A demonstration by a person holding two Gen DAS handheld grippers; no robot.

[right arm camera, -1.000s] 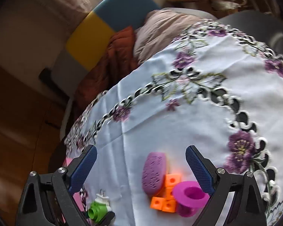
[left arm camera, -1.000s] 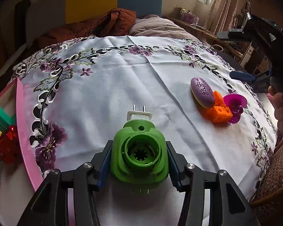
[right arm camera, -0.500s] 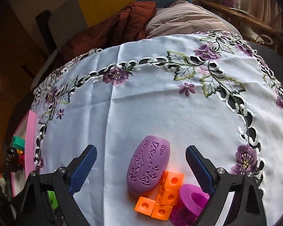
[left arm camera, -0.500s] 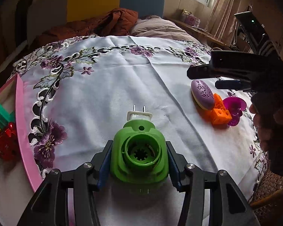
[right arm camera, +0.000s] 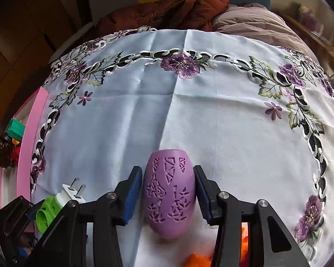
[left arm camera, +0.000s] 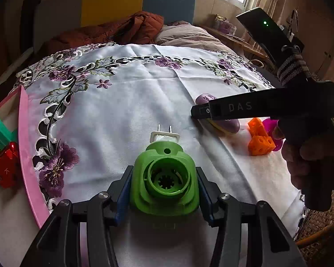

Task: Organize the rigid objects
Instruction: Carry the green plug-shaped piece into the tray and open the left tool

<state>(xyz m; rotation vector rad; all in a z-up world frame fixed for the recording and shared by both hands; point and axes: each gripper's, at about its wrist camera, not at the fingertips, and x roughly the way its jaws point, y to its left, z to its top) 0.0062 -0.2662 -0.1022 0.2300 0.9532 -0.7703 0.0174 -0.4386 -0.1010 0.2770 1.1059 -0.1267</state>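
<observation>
My left gripper (left arm camera: 163, 194) is shut on a green plug-in device (left arm camera: 164, 180) with a white two-pin plug, held just above the white embroidered tablecloth (left arm camera: 122, 115). The device also shows in the right wrist view (right arm camera: 49, 211). My right gripper (right arm camera: 169, 191) is closed around a purple egg-shaped case with cut-out patterns (right arm camera: 169, 195); both blue pads touch its sides and it lies on the cloth. In the left wrist view the right gripper's body covers most of the purple case (left arm camera: 227, 123).
Orange cube blocks (left arm camera: 259, 139) and a magenta spool (left arm camera: 270, 125) lie right of the purple case. A pink-rimmed tray (left arm camera: 25, 146) at the left edge holds green, yellow and red toys (left arm camera: 2, 155). Bedding and a chair stand behind the table.
My right gripper came down and forward over the purple case and closed its pads onto the case's sides. My left gripper stayed still, holding the green device.
</observation>
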